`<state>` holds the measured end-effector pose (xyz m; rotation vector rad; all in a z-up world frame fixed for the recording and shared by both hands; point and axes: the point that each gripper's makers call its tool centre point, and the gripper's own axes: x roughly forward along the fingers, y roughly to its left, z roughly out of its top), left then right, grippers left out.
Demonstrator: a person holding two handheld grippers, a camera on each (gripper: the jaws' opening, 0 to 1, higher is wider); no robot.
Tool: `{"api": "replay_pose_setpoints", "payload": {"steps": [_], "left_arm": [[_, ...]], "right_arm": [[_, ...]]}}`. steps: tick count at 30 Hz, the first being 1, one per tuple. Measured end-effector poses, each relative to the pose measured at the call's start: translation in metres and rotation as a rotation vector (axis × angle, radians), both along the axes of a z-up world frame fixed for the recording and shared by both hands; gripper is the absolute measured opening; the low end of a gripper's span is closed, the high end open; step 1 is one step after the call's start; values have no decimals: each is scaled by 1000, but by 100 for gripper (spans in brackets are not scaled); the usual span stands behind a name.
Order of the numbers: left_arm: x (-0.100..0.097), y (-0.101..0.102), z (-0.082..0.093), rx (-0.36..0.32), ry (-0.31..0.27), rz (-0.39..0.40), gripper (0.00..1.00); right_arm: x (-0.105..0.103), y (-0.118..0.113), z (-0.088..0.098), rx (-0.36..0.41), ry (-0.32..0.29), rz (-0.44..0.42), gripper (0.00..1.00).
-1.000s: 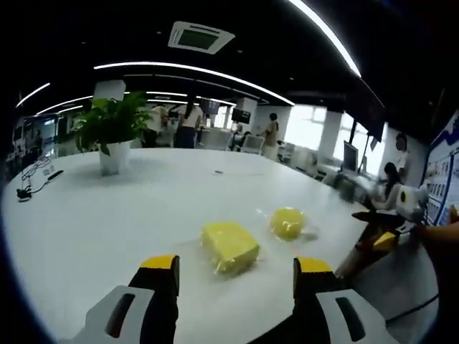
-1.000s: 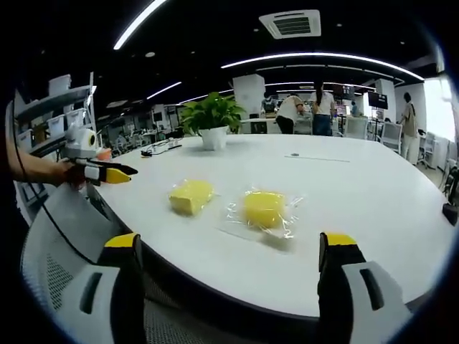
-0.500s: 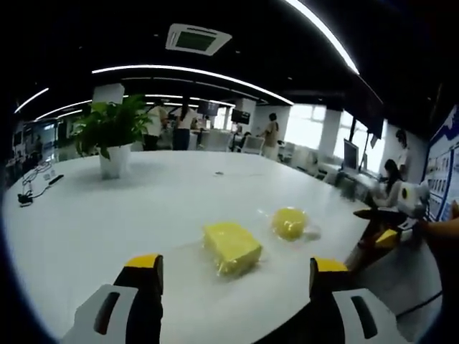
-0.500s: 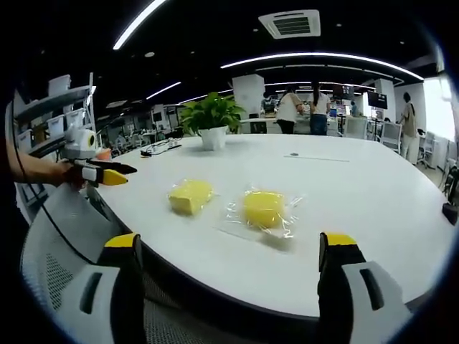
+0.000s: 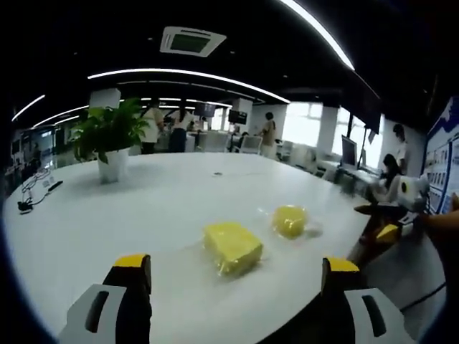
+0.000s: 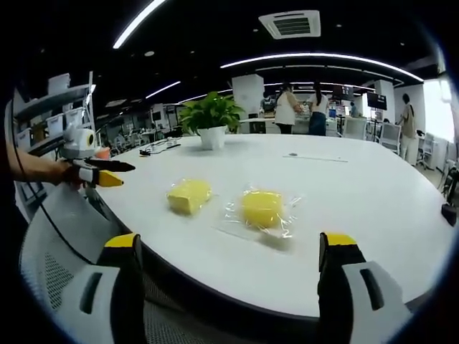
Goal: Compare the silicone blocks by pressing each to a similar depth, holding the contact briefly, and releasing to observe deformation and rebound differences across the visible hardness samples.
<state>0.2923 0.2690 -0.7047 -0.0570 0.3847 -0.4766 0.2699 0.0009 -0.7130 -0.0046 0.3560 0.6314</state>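
Observation:
Two yellow silicone blocks in clear wrap lie on the white table [image 5: 143, 208]. In the left gripper view the rectangular block [image 5: 232, 246] is nearest, with the rounder block [image 5: 289, 220] behind it to the right. My left gripper [image 5: 237, 269] is open, held back from the rectangular block. In the right gripper view the rounder block [image 6: 262, 208] sits ahead of my open right gripper [image 6: 233, 247], and the rectangular block [image 6: 188, 195] lies to its left. The left gripper [image 6: 97, 174] shows at the far left, the right gripper [image 5: 391, 231] at the far right.
A potted plant [image 5: 107, 140] stands at the back of the table, with a cable [image 5: 32, 197] near the left edge. A mesh office chair [image 6: 57, 251] is tucked under the table's near rim. People stand in the office behind.
My left gripper's jaws have spread wider apart and dropped lower in its view. The right gripper view is almost unchanged.

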Motion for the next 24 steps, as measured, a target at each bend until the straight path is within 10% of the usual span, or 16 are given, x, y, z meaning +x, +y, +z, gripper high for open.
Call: {"api": "replay_pose_setpoints", "payload": {"steps": [24], "left_arm": [[7,-50,31,-30,41,-114,94]], "right_arm": [[1,0,0,4,5,3,96]]}}
